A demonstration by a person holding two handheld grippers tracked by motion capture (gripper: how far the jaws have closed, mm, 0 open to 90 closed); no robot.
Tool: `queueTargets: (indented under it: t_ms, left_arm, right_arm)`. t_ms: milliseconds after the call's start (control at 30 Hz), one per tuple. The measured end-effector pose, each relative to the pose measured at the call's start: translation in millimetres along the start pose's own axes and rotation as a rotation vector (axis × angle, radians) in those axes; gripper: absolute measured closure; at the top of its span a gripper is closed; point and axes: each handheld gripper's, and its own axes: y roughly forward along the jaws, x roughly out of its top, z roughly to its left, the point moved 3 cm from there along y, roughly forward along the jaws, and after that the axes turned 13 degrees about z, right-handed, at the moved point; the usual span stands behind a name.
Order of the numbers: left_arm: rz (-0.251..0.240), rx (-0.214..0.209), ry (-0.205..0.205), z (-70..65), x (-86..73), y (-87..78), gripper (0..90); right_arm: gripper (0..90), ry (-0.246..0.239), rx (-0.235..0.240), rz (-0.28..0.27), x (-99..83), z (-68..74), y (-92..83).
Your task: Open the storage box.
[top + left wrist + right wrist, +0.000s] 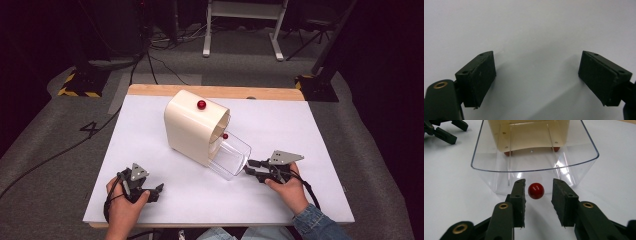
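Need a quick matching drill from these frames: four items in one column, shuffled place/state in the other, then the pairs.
Column 1:
1. left gripper
2. right gripper
3. clear drawer
4. red knob on the cream cabinet

Column 2:
A. pulled out of the cream cabinet, toward the person
B. on the upper face of the cabinet body
C. jaws wide apart over the bare white tabletop, nothing between them
D. jaws either side of the drawer's red knob, gaps showing on both sides

Pairs: 1-C, 2-D, 3-A, 4-B

Bright white table (150, 150), dark surroundings; soft shadows, glare on clear drawer (574, 170)
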Motion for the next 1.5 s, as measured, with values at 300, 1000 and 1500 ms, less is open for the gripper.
queueTargets:
  t_ms: [300, 1000, 1500]
  left_arm:
    - [0.002, 0.001, 0.000, 0.2, 0.1, -0.1, 14.3]
    - [-0.010, 0.002, 0.001, -0.3, -1.1, 0.3, 14.3]
    - [-0.021, 0.009, 0.002, -0.9, -2.1, 0.4, 14.5]
  right_arm:
    - [58.4, 0.005, -0.005, -0.022, 2.7, 0.4, -13.9]
    - [55.0, -0.095, -0.012, -0.084, 69.5, 7.6, -31.6]
    - [59.5, -0.096, 0.034, -0.121, 103.8, 4.0, -8.2]
